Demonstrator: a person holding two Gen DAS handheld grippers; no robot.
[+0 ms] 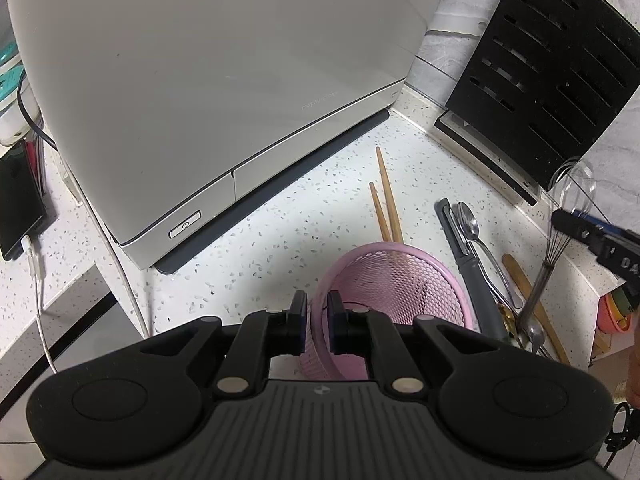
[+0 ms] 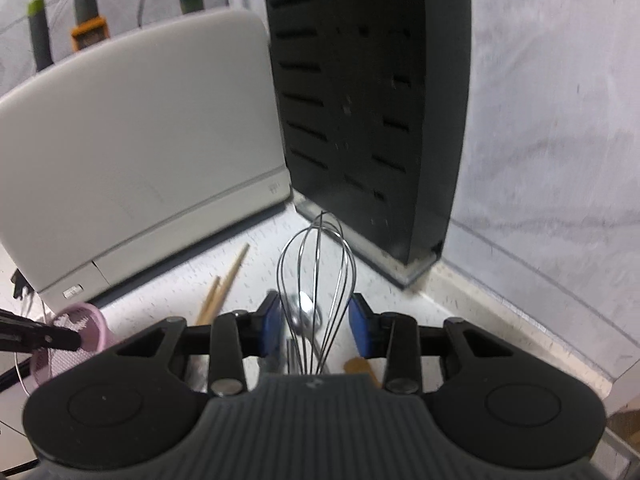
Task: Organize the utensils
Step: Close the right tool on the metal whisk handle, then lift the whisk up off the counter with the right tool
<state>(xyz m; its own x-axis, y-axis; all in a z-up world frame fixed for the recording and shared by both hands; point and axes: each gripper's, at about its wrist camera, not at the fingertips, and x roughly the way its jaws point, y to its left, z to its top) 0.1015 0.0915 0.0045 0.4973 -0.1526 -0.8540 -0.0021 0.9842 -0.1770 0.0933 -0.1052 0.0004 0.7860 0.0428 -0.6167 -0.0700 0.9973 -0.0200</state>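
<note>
A pink mesh basket stands on the speckled counter. My left gripper is shut on the basket's near rim. To the basket's right lie a grey peeler, a metal spoon, a wooden utensil and a wire whisk. Two wooden chopsticks lie behind the basket. In the right wrist view my right gripper is open with the whisk between its fingers; the pads do not touch the wires. The basket shows at the left.
A large white appliance fills the back left. A black slotted knife block stands in the back right corner against the grey wall. A phone with a charging cable lies at the far left. The counter's right edge drops off beside the whisk.
</note>
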